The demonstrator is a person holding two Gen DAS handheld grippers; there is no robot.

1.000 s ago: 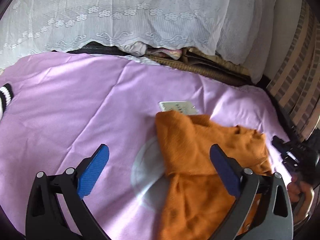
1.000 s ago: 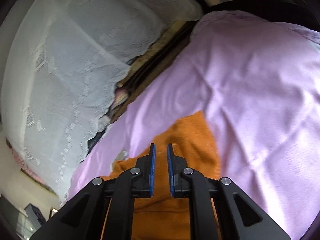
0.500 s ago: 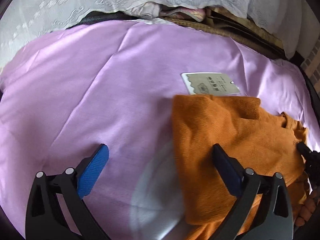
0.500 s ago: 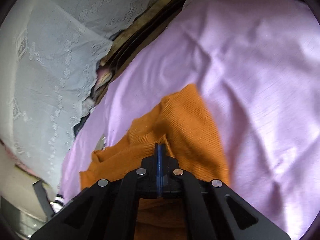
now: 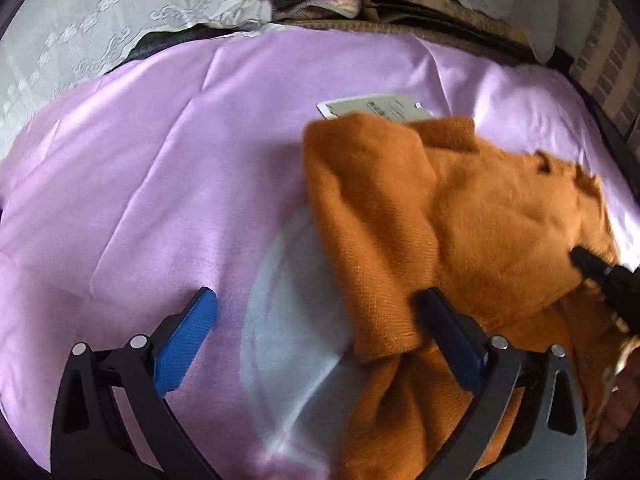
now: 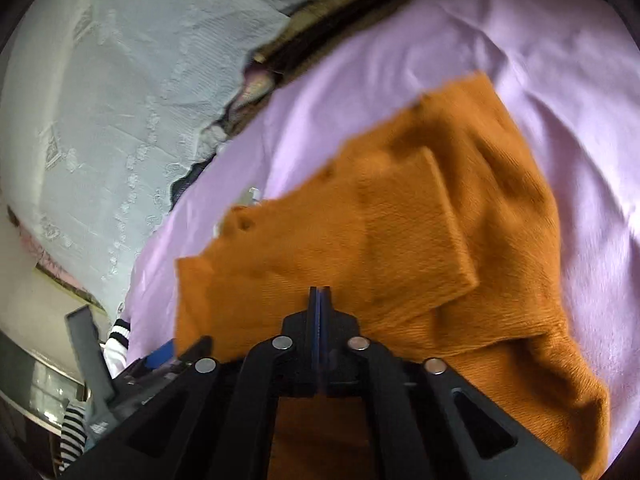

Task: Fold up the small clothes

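Observation:
An orange knit sweater (image 5: 492,216) lies on a lilac sheet (image 5: 160,168), with one sleeve (image 5: 372,220) folded across its body. My left gripper (image 5: 316,300) hovers open over the sweater's left edge. Its right pad (image 5: 452,344) is above the knit and its left pad (image 5: 188,336) is above the bare sheet. My right gripper (image 6: 320,304) is shut, pads together, low over the sweater (image 6: 420,208) with nothing visible between them. Its black tip (image 5: 592,268) reaches onto the garment from the right in the left wrist view.
A paper tag (image 5: 372,106) pokes out from under the sweater's far edge. White lace cloth (image 5: 120,20) covers the back, with a brown woven edge (image 5: 420,24) beneath it. A black-and-white striped cuff (image 6: 118,336) lies at the sheet's left edge. A pale round patch (image 5: 288,320) marks the sheet.
Both grippers have sunk and tilted down toward the sweater, which now fills more of each view. The right gripper's jaws went from a narrow gap to fully shut.

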